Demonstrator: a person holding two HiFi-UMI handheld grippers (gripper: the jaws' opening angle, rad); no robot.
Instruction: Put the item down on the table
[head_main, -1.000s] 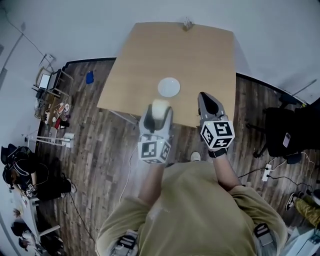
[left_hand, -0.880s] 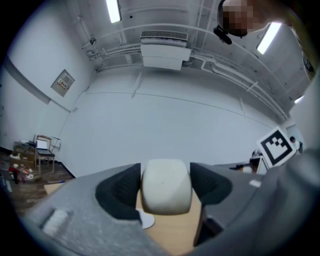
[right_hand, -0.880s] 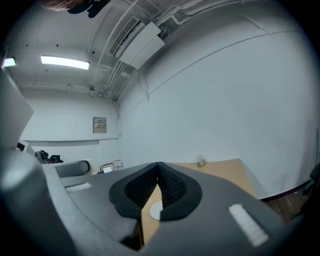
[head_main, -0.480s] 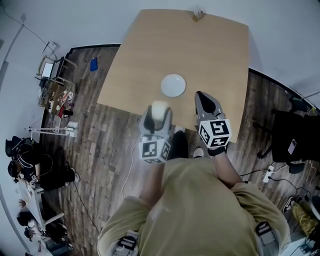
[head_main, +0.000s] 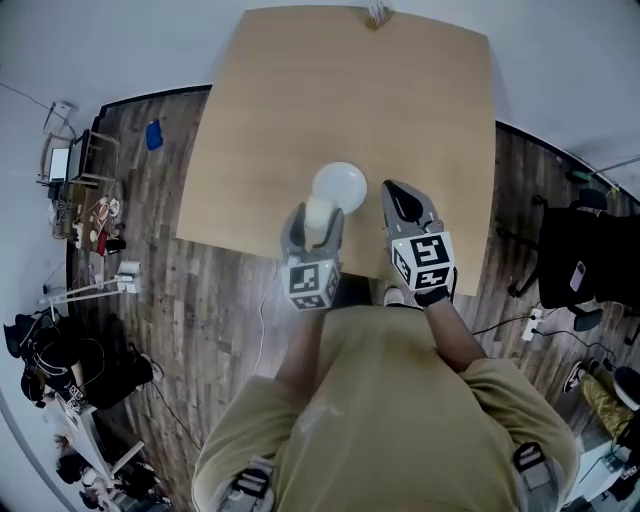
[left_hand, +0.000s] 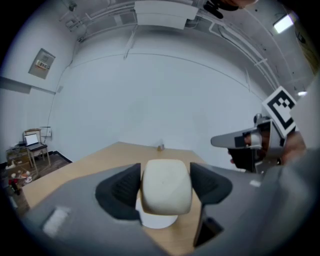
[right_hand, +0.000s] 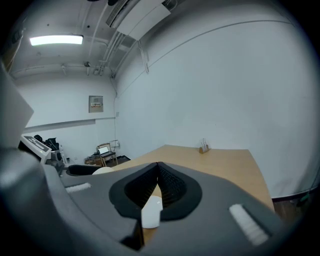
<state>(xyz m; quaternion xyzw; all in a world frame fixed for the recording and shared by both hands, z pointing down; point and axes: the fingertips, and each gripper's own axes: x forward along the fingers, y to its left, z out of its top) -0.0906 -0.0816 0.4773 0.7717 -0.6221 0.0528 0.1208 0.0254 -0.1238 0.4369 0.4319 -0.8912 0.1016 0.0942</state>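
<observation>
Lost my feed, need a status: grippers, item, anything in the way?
Left gripper shut on cream item, over table's near edge. Right gripper shut, empty. White plate on table just ahead of item.

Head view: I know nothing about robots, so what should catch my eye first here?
First, the cream rounded block pinched in the left hand-held gripper, held above the near part of the wooden table. Just past it a white plate lies on the table, and the right hand-held gripper hangs alongside with its jaws together, empty.
</observation>
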